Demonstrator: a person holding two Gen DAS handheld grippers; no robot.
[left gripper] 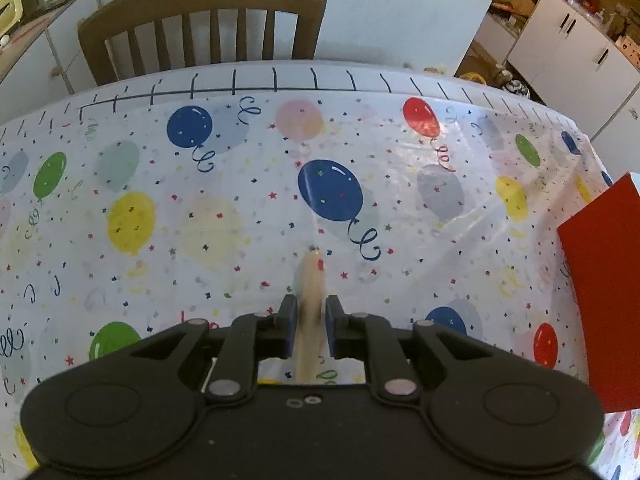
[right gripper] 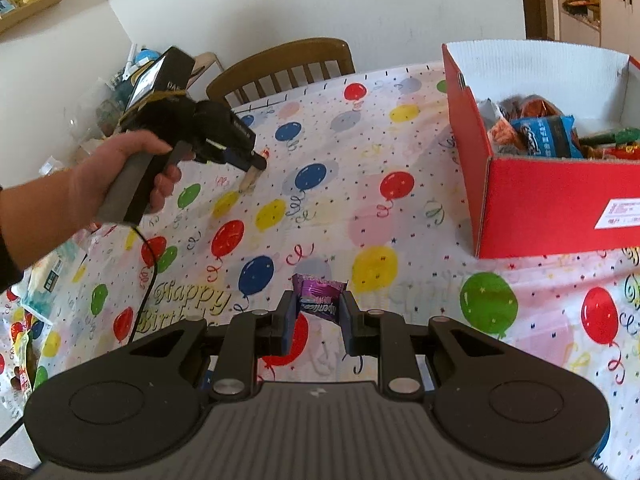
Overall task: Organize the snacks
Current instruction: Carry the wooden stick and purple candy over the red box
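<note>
My left gripper point(left gripper: 311, 309) is shut on a thin beige snack stick point(left gripper: 310, 280) and holds it above the balloon tablecloth; it also shows in the right wrist view point(right gripper: 256, 168) at the left, held by a hand. My right gripper point(right gripper: 318, 312) is shut on a small purple candy packet point(right gripper: 319, 294) above the table. A red cardboard box point(right gripper: 540, 196) with several snack packets point(right gripper: 544, 136) inside stands at the right; its red side shows in the left wrist view point(left gripper: 604, 280).
A balloon-print tablecloth point(right gripper: 340, 200) covers the table. A wooden chair point(left gripper: 200, 24) stands at the far edge. Loose packets point(right gripper: 24, 352) lie at the table's left edge. White cabinets point(left gripper: 560, 44) stand at the back right.
</note>
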